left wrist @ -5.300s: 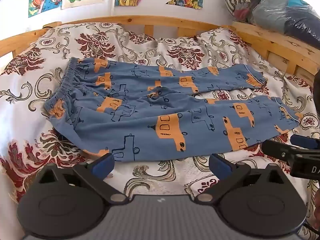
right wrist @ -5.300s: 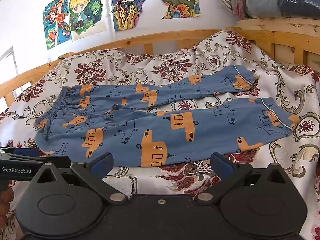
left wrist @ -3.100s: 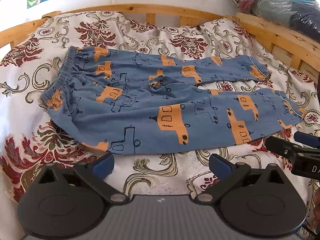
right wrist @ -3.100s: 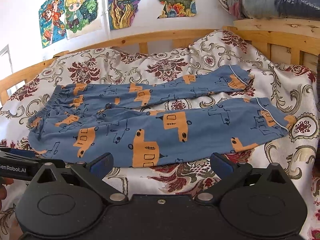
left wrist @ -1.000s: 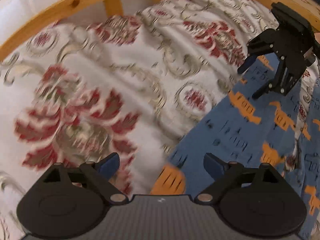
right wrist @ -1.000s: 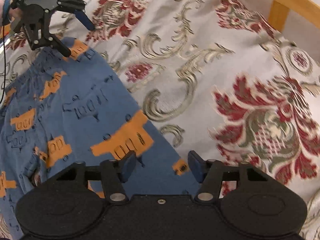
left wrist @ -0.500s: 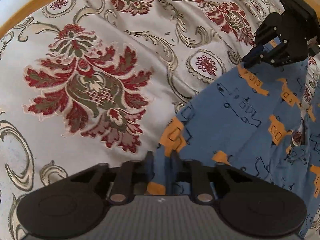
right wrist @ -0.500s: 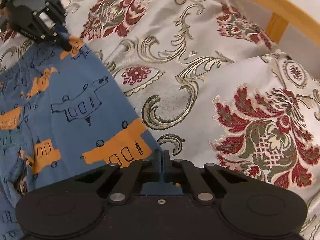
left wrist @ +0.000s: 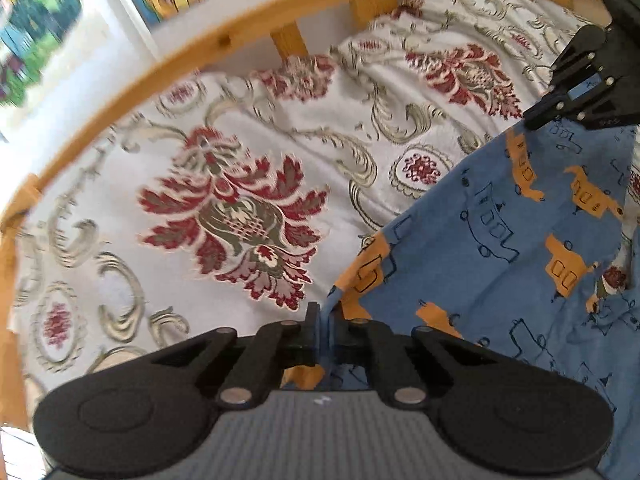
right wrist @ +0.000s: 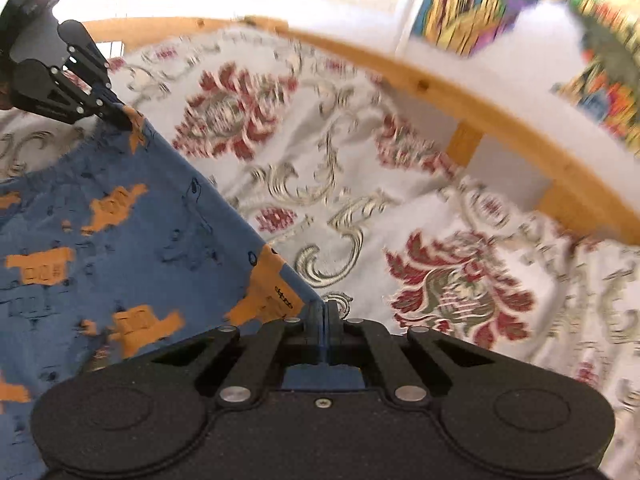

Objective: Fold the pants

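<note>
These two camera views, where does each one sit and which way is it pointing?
Left wrist view: rides on the left gripper, looking along its shut fingers at the blue pants with orange vehicle prints, the floral bedspread and wooden bed rail; the right gripper shows at upper right.
Right wrist view: rides on the right gripper, facing the same bed; the left gripper shows at upper left.
Shared: both show the pants stretched between two clamped edges, and each other's gripper.

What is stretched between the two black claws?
A taut edge of the blue pants spans from the left gripper to the right gripper; both wrist views show it above the floral bedspread.
</note>
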{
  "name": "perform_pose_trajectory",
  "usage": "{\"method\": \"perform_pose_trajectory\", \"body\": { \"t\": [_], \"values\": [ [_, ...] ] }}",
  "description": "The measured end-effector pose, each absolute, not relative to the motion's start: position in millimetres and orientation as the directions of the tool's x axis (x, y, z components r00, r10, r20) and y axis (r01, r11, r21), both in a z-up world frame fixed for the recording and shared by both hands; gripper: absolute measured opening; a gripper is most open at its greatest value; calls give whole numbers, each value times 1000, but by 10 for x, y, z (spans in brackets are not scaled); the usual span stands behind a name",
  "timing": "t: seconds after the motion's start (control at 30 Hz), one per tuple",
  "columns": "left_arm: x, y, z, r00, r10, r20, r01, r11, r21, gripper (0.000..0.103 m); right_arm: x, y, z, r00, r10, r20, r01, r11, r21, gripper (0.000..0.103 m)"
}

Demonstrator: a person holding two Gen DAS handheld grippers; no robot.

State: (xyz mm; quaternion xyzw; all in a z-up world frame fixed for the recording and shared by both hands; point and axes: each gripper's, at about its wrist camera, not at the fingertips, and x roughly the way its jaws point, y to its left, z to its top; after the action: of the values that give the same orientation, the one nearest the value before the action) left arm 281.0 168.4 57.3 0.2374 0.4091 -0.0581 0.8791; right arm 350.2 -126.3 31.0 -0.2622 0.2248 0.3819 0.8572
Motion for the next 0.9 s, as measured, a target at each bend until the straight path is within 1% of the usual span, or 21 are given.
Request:
{"method": "perform_pose_trajectory", "body": {
  "t": [0.13, 0.2, 0.33, 0.47, 0.6, 0.7, 0.83, 0.9],
  "values": [
    [2360, 1571, 708, 746, 100, -658, 264, 863, 430, 3, 2899, -1472, 458, 655, 551, -517, -743, 596, -305, 0],
    [2088, 1517, 761, 778, 77, -624, 271, 854, 444, 3, 2567, -1568, 478, 673, 550, -496, -731, 600, -326, 0],
    [1623, 1409, 769, 803, 36, -595, 297, 842, 451, 3, 1925, -1717, 422, 690, 537, -485, -715, 608, -345, 0],
    [1181, 1304, 610, 785, 4, -620, 353, 819, 452, 3, 1387, -1758, 236, 701, 517, -492, -707, 599, -377, 0],
    [862, 1214, 313, 744, 5, -669, 433, 758, 487, 3, 1079, -1749, 77, 703, 501, -505, -698, 621, -357, 0],
    [702, 1200, 195, 729, 1, -685, 455, 747, 485, 3, 923, -1731, 46, 715, 486, -503, -686, 629, -366, 0],
    [615, 1237, 170, 719, -6, -695, 456, 758, 466, 3, 759, -1725, 44, 708, 484, -514, -688, 638, -347, 0],
    [603, 1246, 149, 705, -12, -709, 473, 752, 458, 3, 697, -1713, -15, 702, 475, -531, -690, 639, -341, 0]
  ]
}}
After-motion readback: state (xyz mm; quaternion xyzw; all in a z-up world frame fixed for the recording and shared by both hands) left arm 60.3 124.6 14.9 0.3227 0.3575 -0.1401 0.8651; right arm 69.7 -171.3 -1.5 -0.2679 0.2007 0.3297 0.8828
